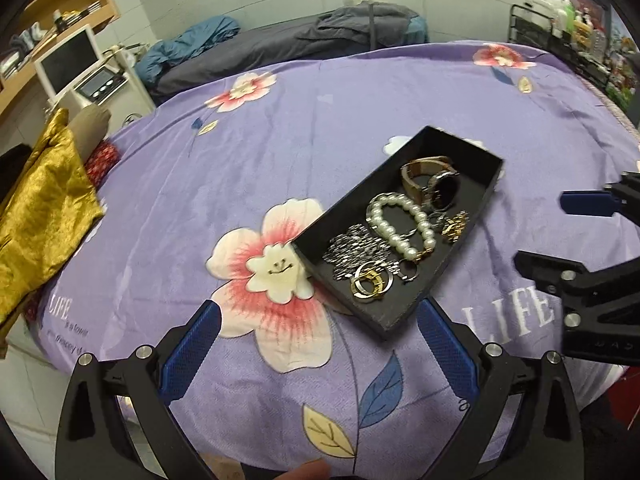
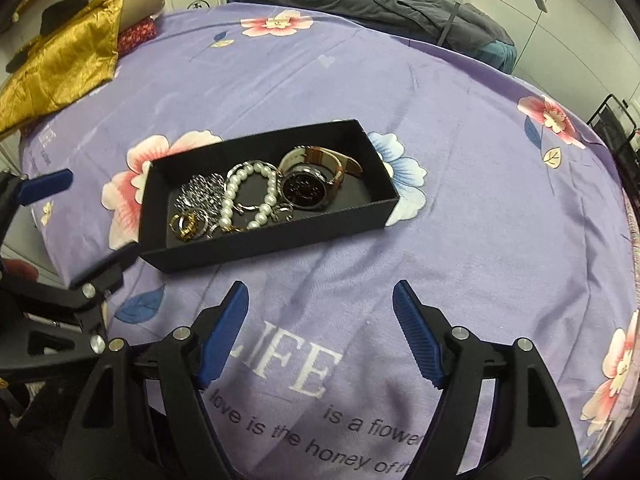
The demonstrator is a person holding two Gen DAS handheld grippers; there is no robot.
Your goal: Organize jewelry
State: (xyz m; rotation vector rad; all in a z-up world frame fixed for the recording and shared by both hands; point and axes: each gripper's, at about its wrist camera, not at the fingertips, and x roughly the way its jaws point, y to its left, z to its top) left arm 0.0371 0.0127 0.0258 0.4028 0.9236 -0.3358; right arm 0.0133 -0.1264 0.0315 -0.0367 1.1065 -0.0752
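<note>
Box: black tray sits on the purple floral bedspread, and everything is placed off it.
Watch: brown-strapped watch lies inside the box, at the end farther from the left gripper.
Pearls: pearl bracelet curls mid-box, just beside the watch.
Rings: gold and silver rings are piled at the opposite end, touching a silver chain cluster.
Left gripper: left gripper hovers just short of the box's near corner, jaws spread wide, nothing between them.
Right gripper: right gripper hangs near the box's long side, jaws apart, empty too.
Cloth: gold fabric lies well apart from the box, at the bed's edge.
</note>
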